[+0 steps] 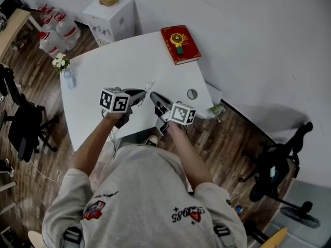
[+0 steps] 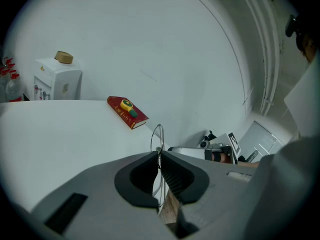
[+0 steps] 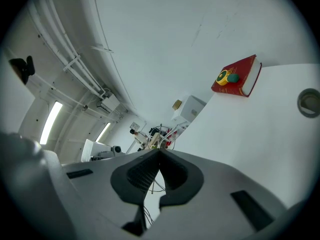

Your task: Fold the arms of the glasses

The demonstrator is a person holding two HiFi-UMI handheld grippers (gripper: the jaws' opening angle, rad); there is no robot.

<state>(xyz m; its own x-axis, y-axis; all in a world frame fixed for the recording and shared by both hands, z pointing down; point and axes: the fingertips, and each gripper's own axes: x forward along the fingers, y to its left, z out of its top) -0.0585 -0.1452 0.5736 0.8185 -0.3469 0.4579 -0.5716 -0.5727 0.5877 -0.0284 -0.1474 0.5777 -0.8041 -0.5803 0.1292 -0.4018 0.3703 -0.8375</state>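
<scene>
**A:** Head view first. Where are the glasses?

**B:** The glasses [image 1: 149, 88] are over the white worktop [image 1: 103, 76], between the left gripper [image 1: 139, 96] and the right gripper [image 1: 155, 98]. The two tips almost meet. A red book [image 1: 180, 44] lies at the far edge.

**A:** And the left gripper view?

**B:** The left gripper [image 2: 160, 154] has its jaws pressed together on the thin wire frame. One lens rim [image 2: 158, 136] stands up just past the tips. The right gripper [image 2: 220, 151] shows beyond, at the right.

**A:** The right gripper view?

**B:** The same there: the right gripper [image 3: 160, 151] has its jaws pinched shut on a thin wire of the frame. More wire shows in the gap below the pads. The book [image 3: 237, 76] and a grey disc [image 3: 310, 102] sit on the worktop to the right.
</scene>
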